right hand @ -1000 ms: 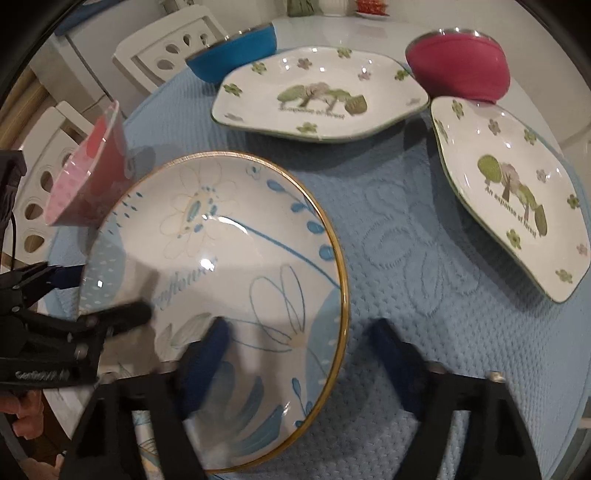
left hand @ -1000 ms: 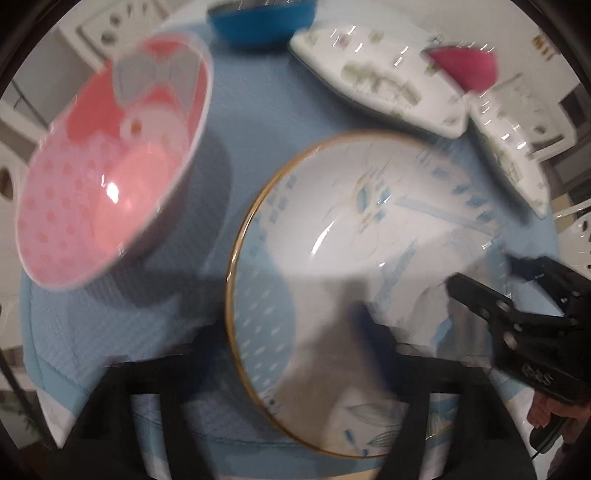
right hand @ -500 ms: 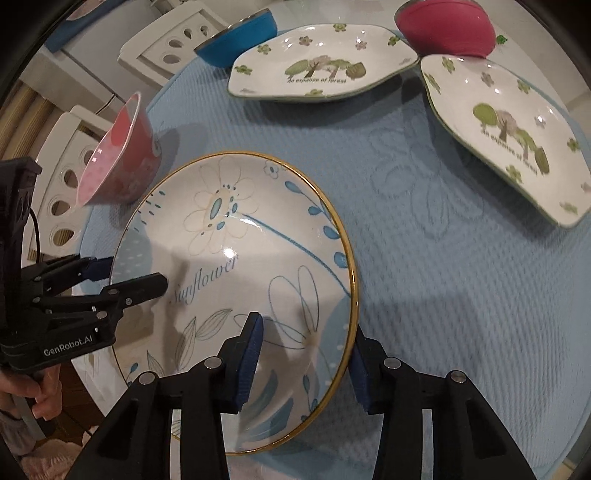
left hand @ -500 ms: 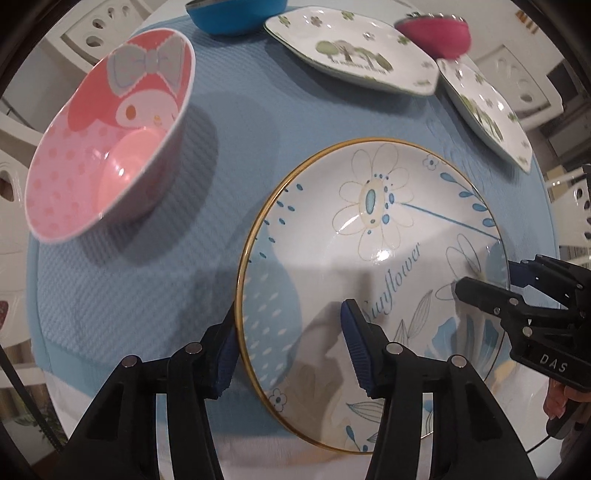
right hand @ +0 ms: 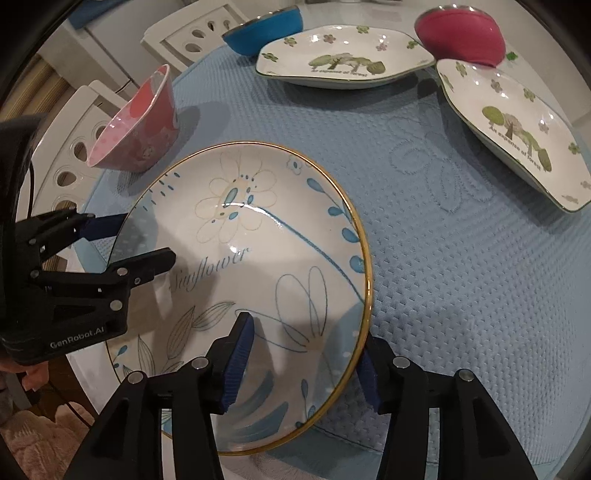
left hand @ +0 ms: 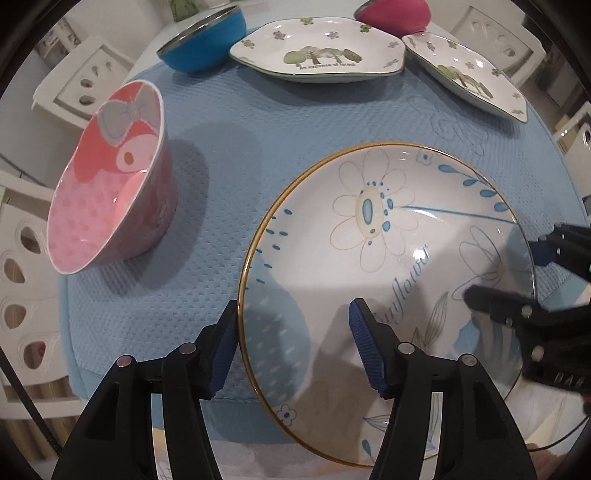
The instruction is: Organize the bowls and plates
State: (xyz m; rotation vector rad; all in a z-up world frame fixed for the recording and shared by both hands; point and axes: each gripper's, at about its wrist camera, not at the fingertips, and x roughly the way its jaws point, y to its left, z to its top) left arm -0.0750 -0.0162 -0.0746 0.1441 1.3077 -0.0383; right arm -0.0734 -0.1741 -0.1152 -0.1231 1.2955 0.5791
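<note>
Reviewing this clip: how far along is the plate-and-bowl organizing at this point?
Early. Nothing looks stacked or grouped yet: the pink bowl, blue bowl, magenta bowl and two forest plates sit apart on the blue mat. In hand: the left tool and right tool straddle opposite rims of the Sunflower plate, jaws opening, pads not pressing. Left: all the sorting.

Even indoor light, sharp focus; glare on the sunflower plate (left hand: 388, 258); soft shadows; fisheye-warped, dark-vignetted edges.
</note>
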